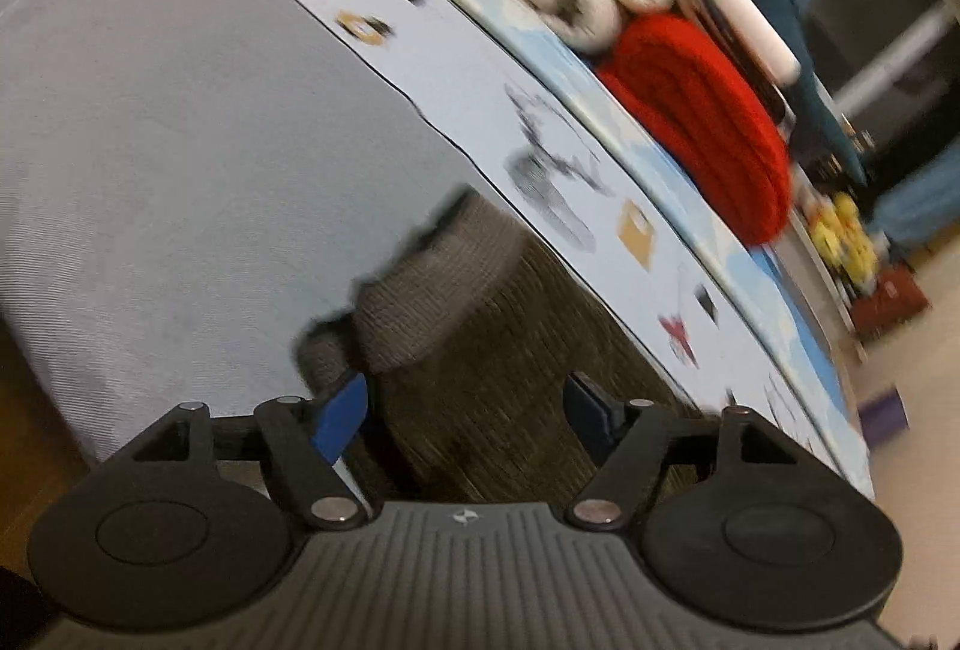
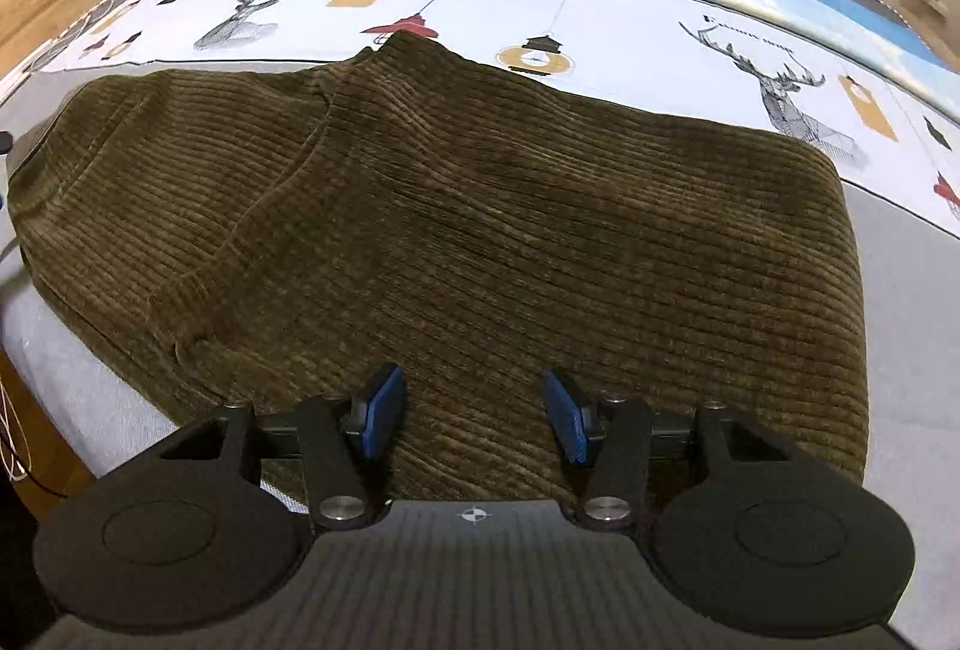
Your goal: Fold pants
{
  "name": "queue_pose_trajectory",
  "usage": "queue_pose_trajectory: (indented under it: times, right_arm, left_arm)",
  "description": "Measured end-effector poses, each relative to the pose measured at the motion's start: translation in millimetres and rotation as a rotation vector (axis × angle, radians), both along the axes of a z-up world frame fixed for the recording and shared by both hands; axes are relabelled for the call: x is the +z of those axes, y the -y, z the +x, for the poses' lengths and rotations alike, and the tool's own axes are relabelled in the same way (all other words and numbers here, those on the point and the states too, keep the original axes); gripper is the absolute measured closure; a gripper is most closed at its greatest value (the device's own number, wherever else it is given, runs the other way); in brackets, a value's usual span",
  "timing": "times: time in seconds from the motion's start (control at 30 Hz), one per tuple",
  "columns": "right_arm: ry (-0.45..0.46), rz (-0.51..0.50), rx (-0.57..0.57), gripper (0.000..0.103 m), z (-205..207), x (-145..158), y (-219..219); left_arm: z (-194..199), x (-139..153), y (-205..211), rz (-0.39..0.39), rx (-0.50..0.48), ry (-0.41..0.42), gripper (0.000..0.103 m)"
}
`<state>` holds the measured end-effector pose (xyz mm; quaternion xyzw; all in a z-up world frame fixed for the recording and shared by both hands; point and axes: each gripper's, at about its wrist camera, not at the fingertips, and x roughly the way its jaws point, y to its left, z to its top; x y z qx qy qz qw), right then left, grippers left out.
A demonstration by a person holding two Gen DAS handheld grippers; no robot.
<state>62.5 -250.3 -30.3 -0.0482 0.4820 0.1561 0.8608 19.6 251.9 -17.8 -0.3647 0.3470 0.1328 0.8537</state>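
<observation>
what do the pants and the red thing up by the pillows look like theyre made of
Pants: seemingly wide-rib corduroy, olive-brown with a matte, soft nap; parallel raised cords run across the cloth.
Red blanket: probably a chunky knit or fleece, going by its thick, soft rolled folds; blur hides the weave.

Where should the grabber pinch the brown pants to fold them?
Probably the near hem edge of the brown pants, where the cloth lies flat on the bed. The open right gripper hangs just above it, so come straight down from the near side.
</observation>
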Motion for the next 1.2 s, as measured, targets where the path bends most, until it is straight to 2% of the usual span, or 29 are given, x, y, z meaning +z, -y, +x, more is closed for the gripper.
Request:
queue_pose_trajectory:
  times: [0.07, 0.17, 0.3, 0.37, 0.47, 0.53, 0.57, 0.63, 0.73, 0.8, 0.93, 1.0, 1.07, 1.2]
  right_arm:
    - [0.012, -0.018, 0.001, 0.048, -2, 1, -3]
    - [0.027, -0.035, 0.007, 0.048, -6, 2, -5]
    - [0.024, -0.022, -0.004, 0.048, -8, 3, 0]
    - [0.025, -0.021, -0.006, 0.048, -11, 4, 3]
    - [0.03, -0.023, -0.005, 0.048, -14, 5, 5]
    - [0.03, -0.022, -0.008, 0.048, -16, 6, 6]
    - [0.029, -0.02, -0.011, 0.048, -17, 6, 7]
    - [0.028, -0.017, -0.02, 0.048, -18, 7, 9]
    - [0.029, -0.008, -0.037, 0.048, -21, 11, 13]
    - [0.033, 0.004, -0.051, 0.048, -24, 14, 17]
    - [0.04, 0.046, -0.094, 0.048, -27, 20, 33]
    - [0.059, 0.068, -0.115, 0.048, -27, 25, 41]
    - [0.093, 0.088, -0.134, 0.048, -27, 31, 51]
    - [0.135, 0.146, -0.207, 0.048, -23, 40, 80]
  left_arm:
    - [0, -2, -3, -0.016, 0.03, -0.011, 0.02]
    - [11, -13, -4, -0.061, 0.016, -0.066, 0.02]
    - [24, -29, -5, -0.072, 0.039, -0.137, 0.019]
    - [29, -39, -7, -0.115, 0.053, -0.154, 0.019]
    - [33, -43, -5, -0.107, 0.063, -0.143, 0.015]
    - [36, -42, -1, -0.072, 0.055, -0.149, 0.016]
    - [37, -41, 2, -0.05, 0.049, -0.152, 0.02]
    - [35, -39, 6, -0.017, 0.065, -0.163, 0.055]
    - [28, -31, 9, -0.029, 0.081, -0.105, 0.071]
    - [27, -18, 21, 0.027, 0.056, -0.069, 0.076]
    - [32, 24, 65, 0.236, -0.062, -0.008, 0.082]
    - [34, 48, 94, 0.293, -0.126, 0.044, 0.084]
    - [40, 72, 133, 0.346, -0.205, 0.099, 0.085]
    - [52, 113, 239, 0.428, -0.389, 0.209, 0.087]
